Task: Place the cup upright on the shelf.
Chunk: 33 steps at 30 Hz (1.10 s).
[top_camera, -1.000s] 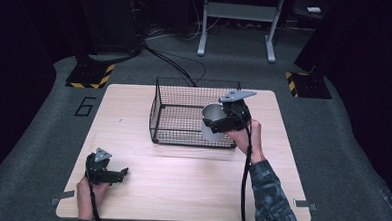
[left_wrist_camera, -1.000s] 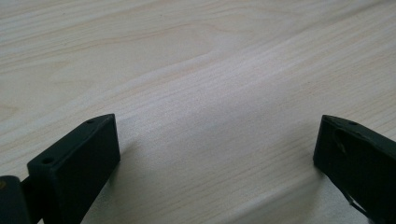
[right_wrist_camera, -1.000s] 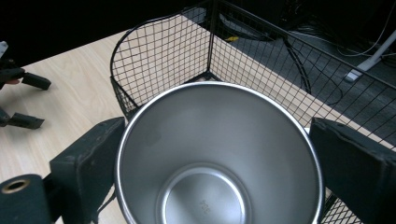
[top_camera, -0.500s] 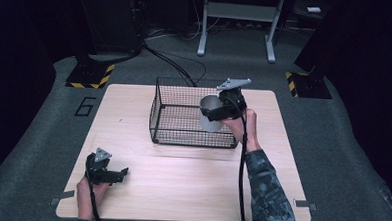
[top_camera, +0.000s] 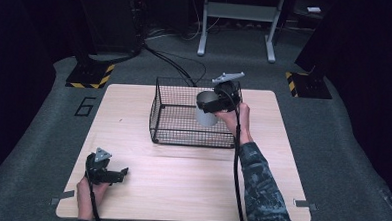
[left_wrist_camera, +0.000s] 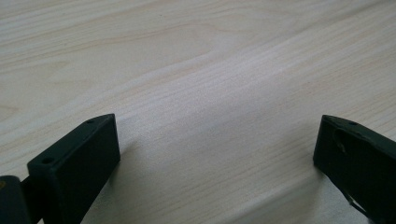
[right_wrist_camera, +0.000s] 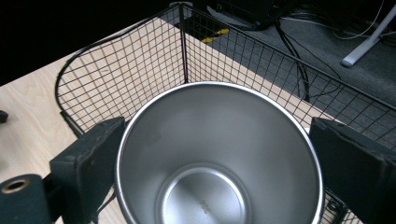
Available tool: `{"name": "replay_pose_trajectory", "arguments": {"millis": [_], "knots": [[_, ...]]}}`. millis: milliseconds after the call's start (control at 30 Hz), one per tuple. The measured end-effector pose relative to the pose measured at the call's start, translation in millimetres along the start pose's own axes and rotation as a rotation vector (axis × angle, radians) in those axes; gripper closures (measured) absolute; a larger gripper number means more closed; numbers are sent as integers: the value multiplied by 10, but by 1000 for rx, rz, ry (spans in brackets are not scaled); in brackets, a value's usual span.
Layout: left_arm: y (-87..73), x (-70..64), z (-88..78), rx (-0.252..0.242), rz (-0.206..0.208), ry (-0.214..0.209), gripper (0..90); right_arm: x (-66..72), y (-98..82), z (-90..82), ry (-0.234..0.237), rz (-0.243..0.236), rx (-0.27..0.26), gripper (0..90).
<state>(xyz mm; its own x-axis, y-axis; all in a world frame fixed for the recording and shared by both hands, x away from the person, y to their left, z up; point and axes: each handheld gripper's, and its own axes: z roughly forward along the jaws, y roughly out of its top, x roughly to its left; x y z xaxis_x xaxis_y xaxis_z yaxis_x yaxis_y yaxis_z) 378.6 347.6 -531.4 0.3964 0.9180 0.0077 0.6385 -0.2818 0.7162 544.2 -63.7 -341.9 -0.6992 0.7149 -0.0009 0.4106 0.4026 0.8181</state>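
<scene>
From the high view, the right gripper (top_camera: 215, 102) held a steel cup (top_camera: 206, 109) upright above the wire basket (top_camera: 183, 132), the drop lying straight below it; the left gripper (top_camera: 115, 174) rested far off near the table (top_camera: 190, 190) edge. A "6" marked the floor.

The left gripper view showed its jaws spread over bare wood.

In the right gripper view, both jaws clasped the cup's rim (no brand readable).

Your right gripper (top_camera: 210, 104) is black with a grey three-cornered plate on top and a black cable trailing at 6 o'clock over your mottled dark camouflage sleeve (top_camera: 260, 188), while your left gripper (top_camera: 112, 174) is the same black make, grey-plated, with blocky matte jaws.
</scene>
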Motion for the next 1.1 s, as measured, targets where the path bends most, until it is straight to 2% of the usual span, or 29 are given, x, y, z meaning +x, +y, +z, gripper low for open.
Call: {"name": "replay_pose_trajectory", "arguments": {"millis": [133, 167, 500, 600, 833, 1000, 1100], "knots": [[1, 3, 0, -1, 4, 2, 4, -23, -6, 130, -5, 2, 21, 60], [0, 0, 0, 0, 0, 0, 4, -38, -17, 195, -4, 16, 31, 60], [0, 0, 2, -4, 1, 2, 4, -115, -57, 399, -9, 56, 56, 60], [0, 2, 1, -2, 3, 2, 4, -127, -70, 450, -12, 53, 61, 60], [0, 1, 3, -4, 1, 2, 4, -102, -114, 564, -8, 77, 78, 59], [0, 0, 3, -4, 1, 2, 4, -81, -141, 628, -2, 75, 81, 60], [0, 0, 2, -4, 1, 2, 4, -54, -172, 692, 6, 67, 104, 60]]}}
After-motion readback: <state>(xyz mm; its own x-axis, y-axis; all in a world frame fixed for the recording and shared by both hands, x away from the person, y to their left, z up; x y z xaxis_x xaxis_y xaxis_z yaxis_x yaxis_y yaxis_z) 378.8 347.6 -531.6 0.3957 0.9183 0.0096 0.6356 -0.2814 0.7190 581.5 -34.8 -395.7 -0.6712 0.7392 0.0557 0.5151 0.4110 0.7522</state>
